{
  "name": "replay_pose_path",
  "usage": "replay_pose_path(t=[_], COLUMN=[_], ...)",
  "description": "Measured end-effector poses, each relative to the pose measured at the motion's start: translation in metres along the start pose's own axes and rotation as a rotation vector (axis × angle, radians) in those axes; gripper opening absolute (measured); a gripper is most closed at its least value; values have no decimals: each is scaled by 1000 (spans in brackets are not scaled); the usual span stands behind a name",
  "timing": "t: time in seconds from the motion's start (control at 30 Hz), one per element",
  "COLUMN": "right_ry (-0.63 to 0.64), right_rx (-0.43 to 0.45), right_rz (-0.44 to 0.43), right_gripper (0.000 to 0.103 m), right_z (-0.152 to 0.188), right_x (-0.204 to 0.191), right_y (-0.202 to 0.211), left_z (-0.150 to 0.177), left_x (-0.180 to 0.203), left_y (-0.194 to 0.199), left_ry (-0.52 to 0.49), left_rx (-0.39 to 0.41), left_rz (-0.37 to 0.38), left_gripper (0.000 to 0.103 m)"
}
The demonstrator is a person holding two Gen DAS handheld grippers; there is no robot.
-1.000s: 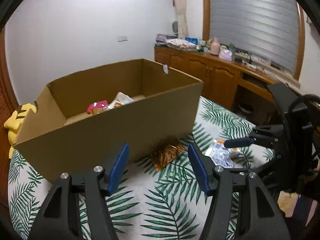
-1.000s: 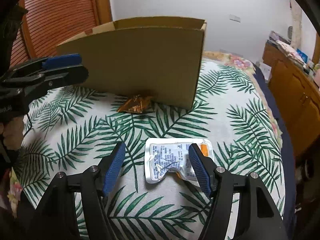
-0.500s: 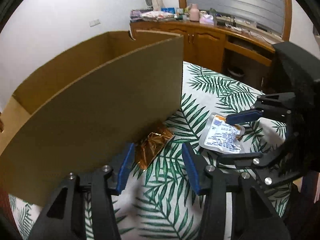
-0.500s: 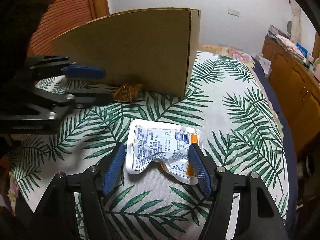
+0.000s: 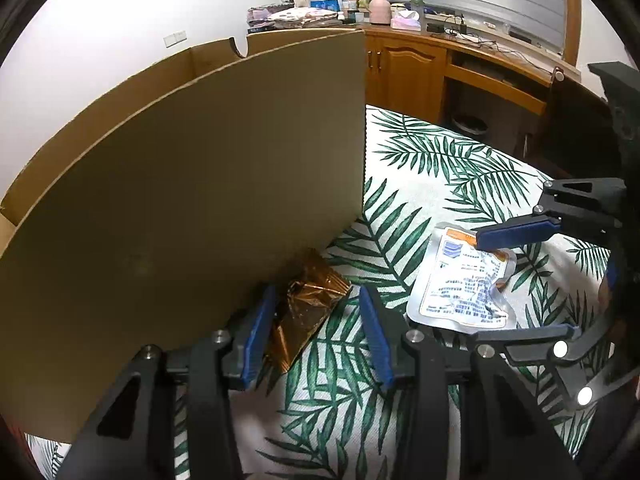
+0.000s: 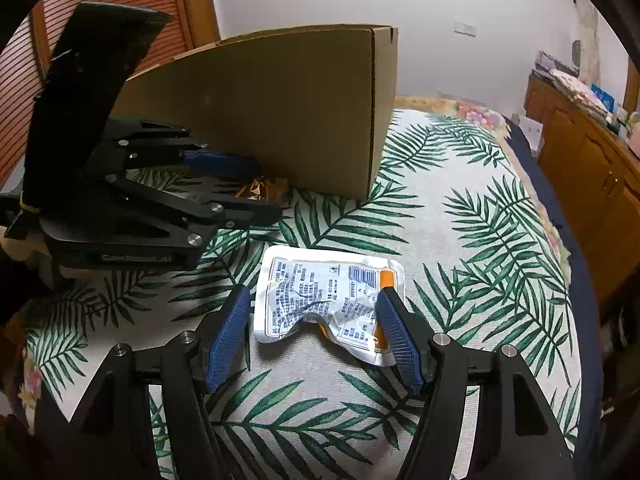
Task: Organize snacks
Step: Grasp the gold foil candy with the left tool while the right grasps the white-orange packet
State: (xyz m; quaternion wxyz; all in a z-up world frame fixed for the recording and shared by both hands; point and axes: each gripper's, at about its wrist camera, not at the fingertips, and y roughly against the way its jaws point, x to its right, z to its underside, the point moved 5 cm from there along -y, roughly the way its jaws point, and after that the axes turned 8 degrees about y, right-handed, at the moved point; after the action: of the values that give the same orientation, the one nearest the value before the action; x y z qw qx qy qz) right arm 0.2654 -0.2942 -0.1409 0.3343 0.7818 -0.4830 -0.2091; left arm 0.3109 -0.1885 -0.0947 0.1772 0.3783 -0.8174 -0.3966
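Item one, the copper-foil snack packet (image 5: 308,304): it lies crumpled on the leaf-print bedspread (image 5: 440,168), tucked against the foot of the cardboard box (image 5: 192,200), near the box's right-hand corner. Your left gripper (image 5: 316,328) has its blue pads spread wide on either side of this packet, the left pad (image 5: 256,336) close along the box wall, the right pad out over the cloth; neither pad visibly presses the foil, so you hold nothing there. From your right wrist view the same packet (image 6: 262,190) shows only as an orange scrap between the left gripper's (image 6: 256,188) fingers at the box's base. Item two, the white pouch (image 6: 328,304) with blue print and an orange edge: it lies flat and wrinkled on the bedspread (image 6: 472,240), well clear of the box (image 6: 280,112), on the side toward you. Your right gripper (image 6: 316,336) stands open around its near end, the right pad (image 6: 396,340) at the orange edge, the left pad just beside the white margin; whether either touches cannot be told. In the left wrist view the pouch (image 5: 464,284) sits between the right gripper's (image 5: 516,280) fingers. Surroundings: a wooden cabinet (image 5: 408,76) with clutter on top, white wall, slatted wooden door (image 6: 100,4).
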Motion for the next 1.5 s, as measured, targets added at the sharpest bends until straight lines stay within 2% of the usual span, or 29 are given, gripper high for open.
replay_pose_path(t=[0.17, 0.2, 0.23, 0.37, 0.57, 0.83, 0.87, 0.93, 1.0, 1.3, 1.37, 1.5], right_ry=[-15, -28, -48, -125, -157, -218, -222, -237, -253, -256, -238, -169], right_rx=[20, 24, 26, 24, 26, -5, -7, -11, -18, -46, -65, -90], right_rz=[22, 22, 21, 19, 18, -47, -49, -59, -70, -5, 8, 55], right_gripper=[68, 68, 68, 68, 68, 68, 68, 68, 68, 68, 67, 65], right_z=[2, 3, 5, 13, 19, 22, 21, 20, 16, -7, -10, -12], right_x=[1, 2, 5, 15, 12, 4, 4, 5, 7, 21, 21, 16], right_y=[10, 12, 16, 25, 34, 22, 20, 16, 10, -9, -15, -20], left_z=[1, 1, 1, 6, 14, 13, 12, 14, 16, 24, 23, 22], left_x=[0, 0, 0, -2, 3, 4, 5, 3, 1, -6, -8, -10], left_y=[0, 0, 0, 6, 14, 14, 13, 15, 18, 25, 24, 21], left_ry=[-5, -6, -6, -11, -26, -12, -12, -10, -9, 22, 33, 43], left_rx=[-6, -5, -4, -25, -42, -53, -51, -42, -40, -34, -35, -33], left_rz=[-7, -12, -21, -4, 6, 5, 4, -5, -3, 12, 16, 16], left_gripper=[41, 37, 29, 22, 22, 29, 28, 18, 15, 15, 20, 22])
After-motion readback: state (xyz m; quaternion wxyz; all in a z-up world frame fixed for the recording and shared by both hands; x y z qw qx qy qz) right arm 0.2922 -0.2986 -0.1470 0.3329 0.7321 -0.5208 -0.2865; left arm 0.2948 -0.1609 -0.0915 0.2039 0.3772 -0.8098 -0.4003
